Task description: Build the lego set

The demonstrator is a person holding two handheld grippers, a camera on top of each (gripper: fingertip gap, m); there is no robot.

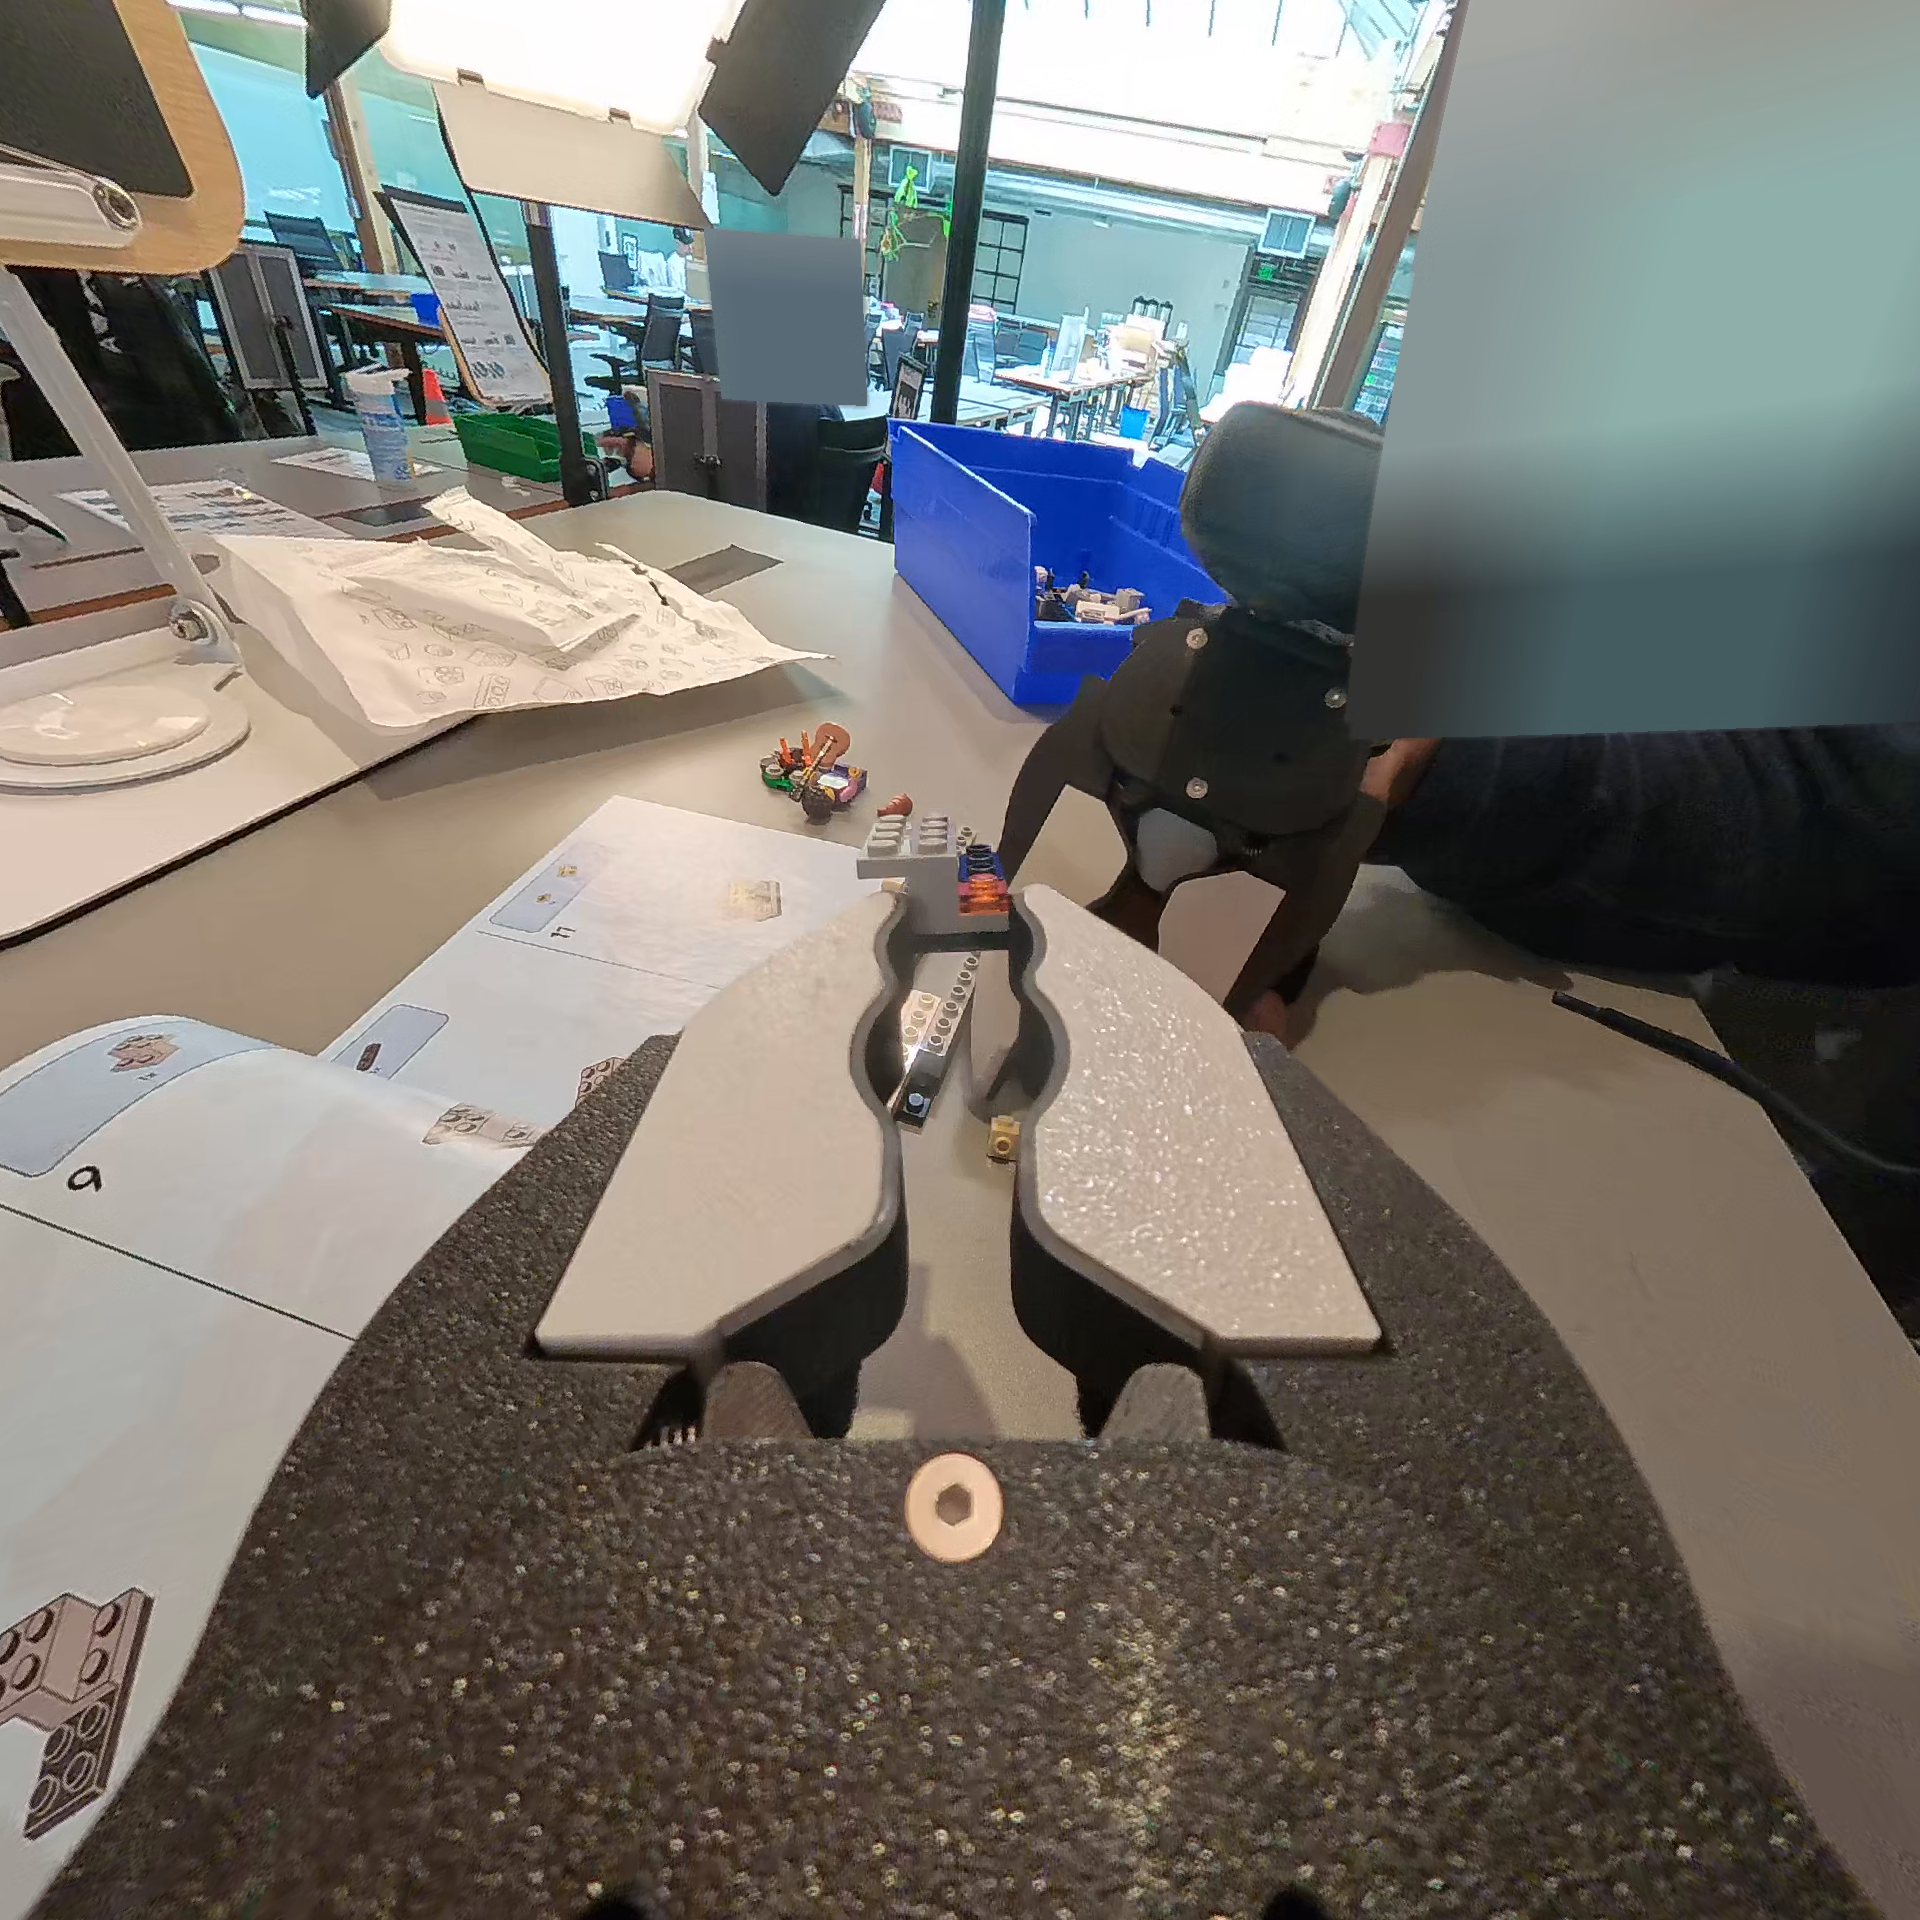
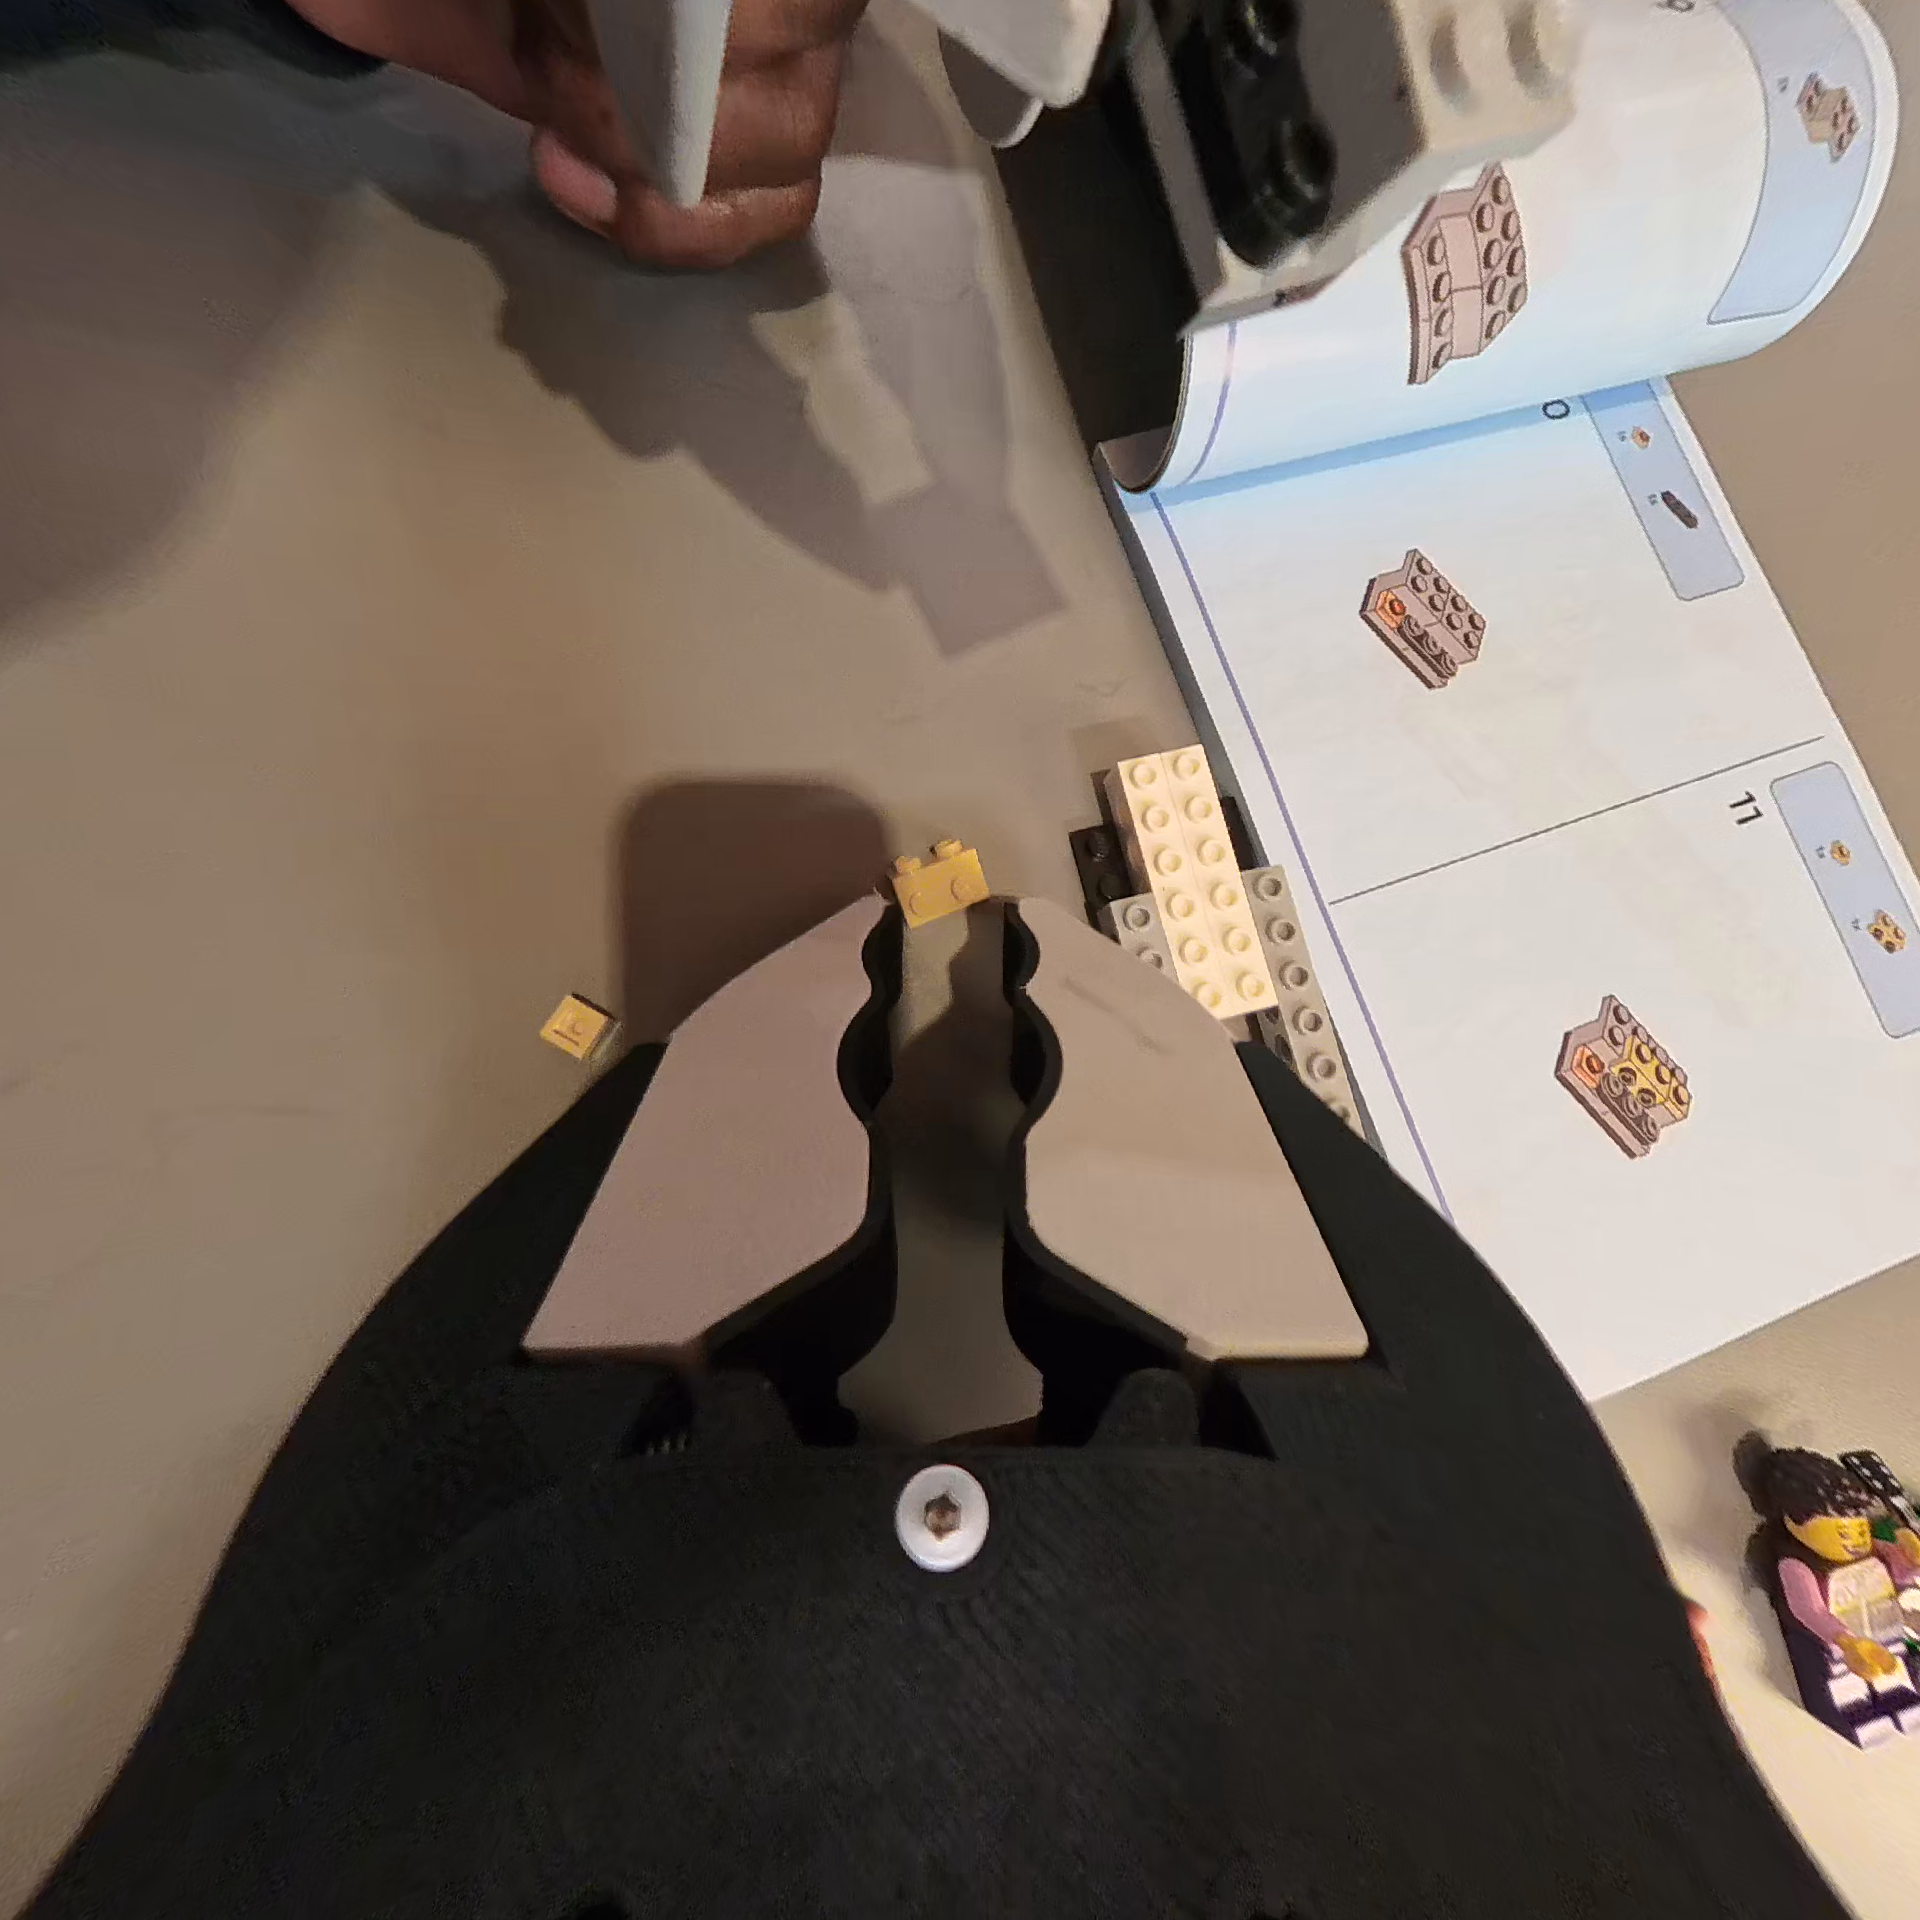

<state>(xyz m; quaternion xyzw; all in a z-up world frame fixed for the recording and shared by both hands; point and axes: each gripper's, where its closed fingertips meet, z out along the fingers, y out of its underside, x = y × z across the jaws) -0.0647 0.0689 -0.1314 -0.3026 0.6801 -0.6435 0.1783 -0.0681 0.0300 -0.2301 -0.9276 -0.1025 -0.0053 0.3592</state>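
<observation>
Grey bench point(image 2: 312, 727) noted, open instruction booklet point(image 2: 1558, 935) along one edge. Left gripper point(image 1: 956, 914) found clamped on a small brick assembly point(image 1: 940, 883): grey bracket, orange and blue pieces, raised off the bench. Right gripper point(image 2: 943, 909) lowered over the bench, narrowly parted, yellow brick point(image 2: 938, 883) at its fingertips; contact with the pads could not be confirmed. Second yellow piece point(image 2: 578, 1029) just left; cream and grey plates point(image 2: 1195, 894) just right.

Your own fingers point(image 1: 1122, 997) hide the base of the grey brick assembly point(image 1: 940, 878), the right wrist view cuts off the toy figure point(image 2: 1860, 1600) and booklet point(image 2: 1558, 831) at its edge, and the blue bin point(image 1: 997, 540) contents are too small to tell.
</observation>
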